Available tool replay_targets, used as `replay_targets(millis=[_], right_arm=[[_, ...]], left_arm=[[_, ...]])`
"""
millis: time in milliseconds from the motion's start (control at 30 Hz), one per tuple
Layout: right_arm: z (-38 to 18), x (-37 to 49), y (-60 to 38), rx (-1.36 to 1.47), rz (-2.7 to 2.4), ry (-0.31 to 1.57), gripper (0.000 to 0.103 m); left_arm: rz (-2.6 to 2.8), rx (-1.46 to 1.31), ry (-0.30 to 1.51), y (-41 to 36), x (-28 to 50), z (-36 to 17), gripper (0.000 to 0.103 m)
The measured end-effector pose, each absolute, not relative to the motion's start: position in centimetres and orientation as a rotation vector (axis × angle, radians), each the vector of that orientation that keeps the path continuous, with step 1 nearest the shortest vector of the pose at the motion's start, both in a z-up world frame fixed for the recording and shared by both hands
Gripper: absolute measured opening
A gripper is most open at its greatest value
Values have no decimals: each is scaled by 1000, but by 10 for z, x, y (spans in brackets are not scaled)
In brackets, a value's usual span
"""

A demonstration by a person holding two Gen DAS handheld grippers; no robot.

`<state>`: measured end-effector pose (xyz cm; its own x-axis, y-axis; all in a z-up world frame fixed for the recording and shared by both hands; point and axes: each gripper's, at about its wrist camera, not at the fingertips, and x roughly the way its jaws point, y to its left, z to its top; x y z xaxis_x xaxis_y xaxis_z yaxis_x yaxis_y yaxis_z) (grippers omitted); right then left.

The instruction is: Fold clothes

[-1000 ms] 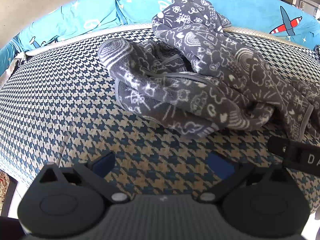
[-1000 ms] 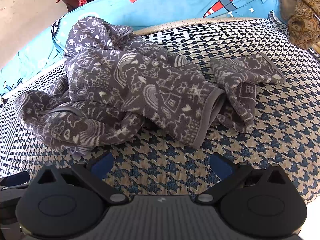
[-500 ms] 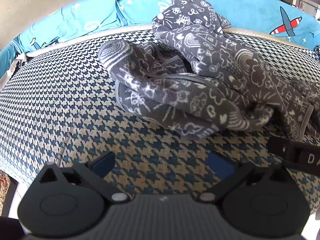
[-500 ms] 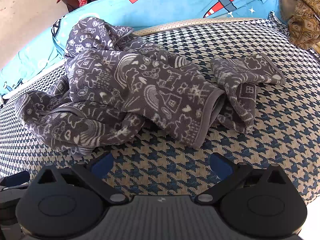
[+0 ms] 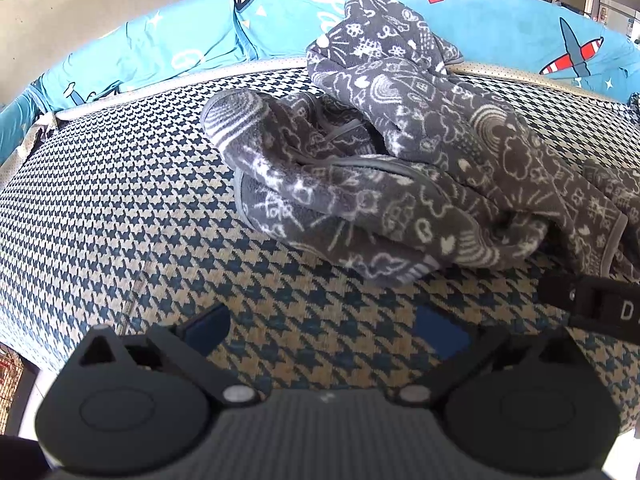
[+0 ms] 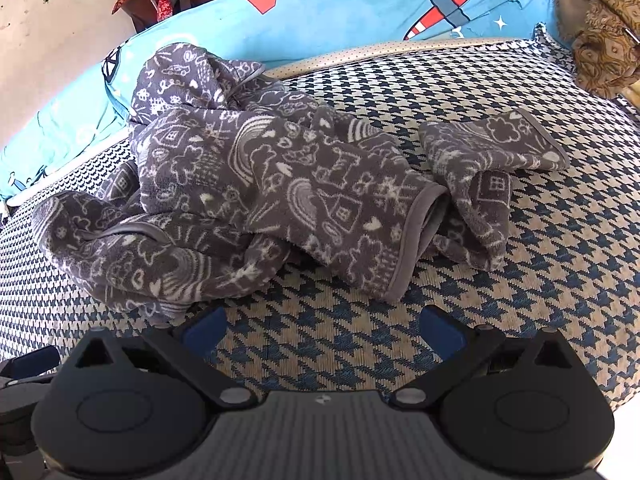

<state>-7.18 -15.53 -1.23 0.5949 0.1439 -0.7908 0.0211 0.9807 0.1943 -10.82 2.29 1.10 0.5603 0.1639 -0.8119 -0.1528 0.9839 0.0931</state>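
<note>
A crumpled grey fleece garment [image 5: 400, 168] with white doodle prints lies heaped on a houndstooth cushion [image 5: 112, 200]. In the right wrist view the same garment [image 6: 260, 184] spreads across the middle, a sleeve [image 6: 492, 152] trailing to the right and a hemmed edge [image 6: 416, 240] facing me. My left gripper [image 5: 324, 332] hovers open just short of the garment's near fold, nothing between its blue pads [image 5: 442, 332]. My right gripper [image 6: 324, 330] is open too, a short way in front of the hem. The right gripper's body shows at the left view's right edge.
A blue cushion back [image 6: 360, 4] with plane and star prints runs behind the seat. A brown patterned cloth [image 6: 600, 40] sits at the far right corner. The cushion's front edge drops off at the left [image 5: 24, 344]. Bare houndstooth lies left of the garment.
Both grippers have crept slightly closer to the garment. The garment itself has not moved.
</note>
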Motion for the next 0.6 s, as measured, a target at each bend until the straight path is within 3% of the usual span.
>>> replay_targets(millis=[600], right_arm=[[-5, -72, -164, 216, 32, 894, 103]], left_arm=[[143, 15, 933, 17, -114, 17, 103]])
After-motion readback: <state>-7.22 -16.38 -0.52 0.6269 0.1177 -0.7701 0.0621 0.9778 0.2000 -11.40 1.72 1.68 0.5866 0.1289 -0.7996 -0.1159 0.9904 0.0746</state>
